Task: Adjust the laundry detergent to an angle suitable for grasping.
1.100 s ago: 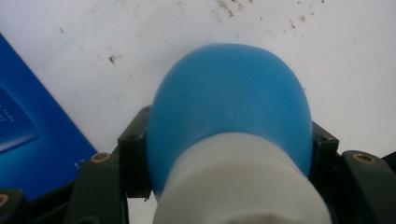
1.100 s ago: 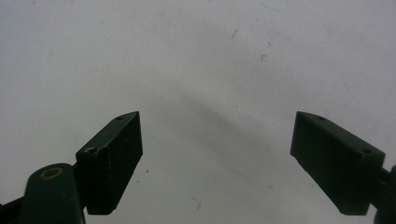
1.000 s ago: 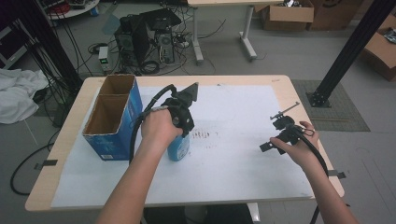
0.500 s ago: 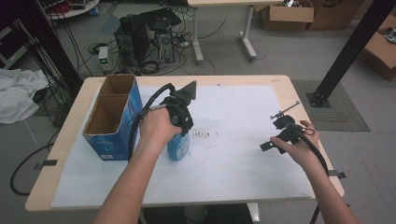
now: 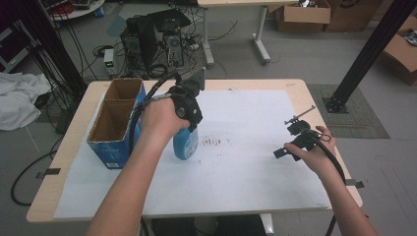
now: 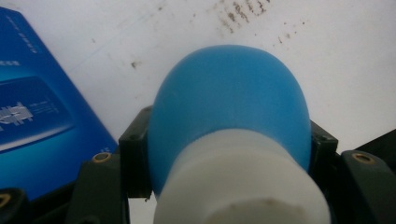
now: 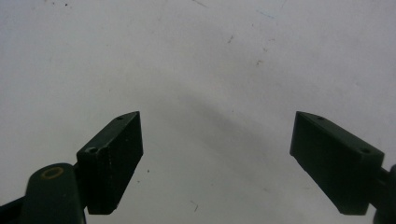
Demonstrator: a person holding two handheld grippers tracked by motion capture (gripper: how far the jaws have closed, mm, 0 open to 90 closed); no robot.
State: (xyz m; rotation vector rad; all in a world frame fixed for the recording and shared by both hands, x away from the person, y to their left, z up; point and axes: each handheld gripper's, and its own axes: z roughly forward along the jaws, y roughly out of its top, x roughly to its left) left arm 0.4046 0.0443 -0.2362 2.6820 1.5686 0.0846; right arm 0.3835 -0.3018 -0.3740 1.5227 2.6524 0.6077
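A blue bottle (image 5: 186,144) with a white neck hangs upright just above the white sheet (image 5: 246,162), beside the blue cardboard box (image 5: 114,129). My left gripper (image 5: 189,117) points down and is shut on the bottle's top. In the left gripper view the black jaws press both sides of the blue bottle (image 6: 229,98), just below its white neck (image 6: 238,182), and the box (image 6: 37,116) lies at the left. My right gripper (image 5: 291,142) rests low at the table's right, open. Its jaws (image 7: 217,154) stand wide apart over bare sheet with nothing between them.
The box has two open compartments facing up. Dark smudges (image 5: 216,142) mark the sheet right of the bottle. Behind the table are a computer case (image 5: 142,37) and cables on the floor. A black post (image 5: 364,54) stands at the right, a white cloth (image 5: 17,98) at the left.
My left hand has risen a little with the bottle in its grip, so the bottle's base now hangs off the sheet. The right hand has stayed where it was.
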